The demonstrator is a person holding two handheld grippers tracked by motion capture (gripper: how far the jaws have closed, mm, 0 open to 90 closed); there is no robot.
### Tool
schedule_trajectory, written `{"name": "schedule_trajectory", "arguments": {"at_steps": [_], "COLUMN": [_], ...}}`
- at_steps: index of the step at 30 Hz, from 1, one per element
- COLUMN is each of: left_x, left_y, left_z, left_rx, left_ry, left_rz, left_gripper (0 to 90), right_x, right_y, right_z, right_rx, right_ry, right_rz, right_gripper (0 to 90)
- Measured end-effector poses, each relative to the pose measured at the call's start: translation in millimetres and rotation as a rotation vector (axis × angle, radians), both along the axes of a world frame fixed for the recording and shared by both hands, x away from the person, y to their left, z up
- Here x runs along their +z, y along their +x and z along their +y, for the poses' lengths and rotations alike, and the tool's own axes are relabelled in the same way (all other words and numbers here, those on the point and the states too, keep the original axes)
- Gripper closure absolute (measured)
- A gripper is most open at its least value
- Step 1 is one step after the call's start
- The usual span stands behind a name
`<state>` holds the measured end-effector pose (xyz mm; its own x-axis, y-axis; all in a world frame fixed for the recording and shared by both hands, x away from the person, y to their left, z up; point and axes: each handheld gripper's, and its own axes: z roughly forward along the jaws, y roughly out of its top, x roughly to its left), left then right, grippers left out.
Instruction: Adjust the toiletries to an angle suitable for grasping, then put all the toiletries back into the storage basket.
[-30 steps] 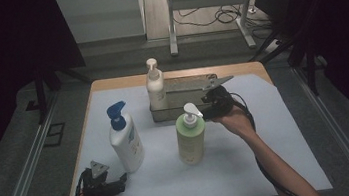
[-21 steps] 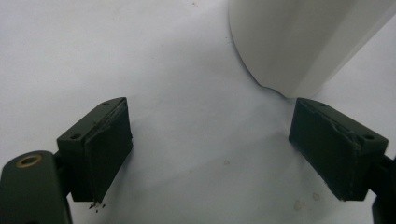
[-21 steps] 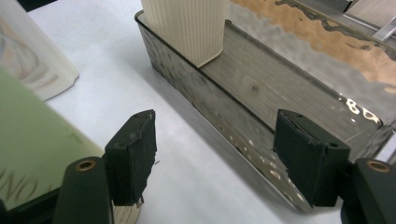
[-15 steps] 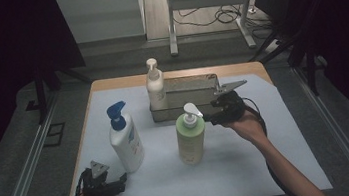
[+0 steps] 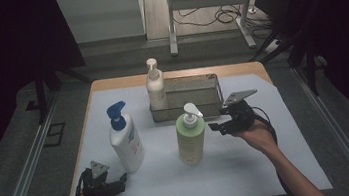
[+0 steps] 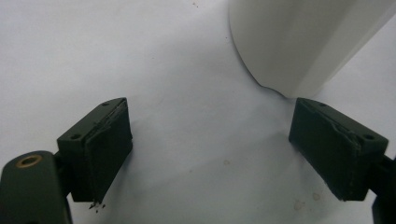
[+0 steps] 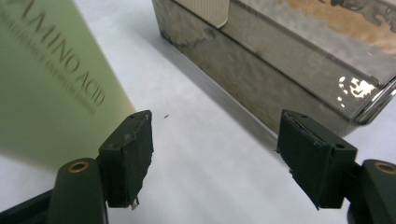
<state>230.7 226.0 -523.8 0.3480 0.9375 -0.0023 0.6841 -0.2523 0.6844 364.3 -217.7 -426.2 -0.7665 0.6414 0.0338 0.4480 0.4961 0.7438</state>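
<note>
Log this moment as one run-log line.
left hand-held gripper: open, empty | right hand-held gripper: open, beside green pump bottle | cream pump bottle: in metal tray

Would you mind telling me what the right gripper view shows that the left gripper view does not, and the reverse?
The right gripper view has the green bottle, printed "AMINO ACID", beside one jaw, and the metal tray ahead with the base of a cream bottle in it. The left gripper view has the base of a white bottle just beyond its jaws. Both show open, empty jaws over the white table cover.
</note>
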Motion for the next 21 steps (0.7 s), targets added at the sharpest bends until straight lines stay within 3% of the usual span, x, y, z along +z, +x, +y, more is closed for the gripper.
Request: {"name": "schedule_trajectory", "arguments": {"at_steps": [13,21], "left_x": [-0.1,-0.1], "left_y": [-0.1,-0.1], "left_z": [-0.1,-0.2], "left_rx": [0.002,0.003], "left_ry": [0.000,0.000], "left_rz": [0.000,0.000], "left_gripper": [13.1,13.1], "right_x": [-10.9,-13.2], "right_y": [-24.2,-39.0], "right_z": [-9.5,-4.4], "right_rx": [0.013,0.064], "right_ry": [-0.013,-0.009], "right_rz": [0.019,0.027], "right_gripper": [18.2,10.8]}}
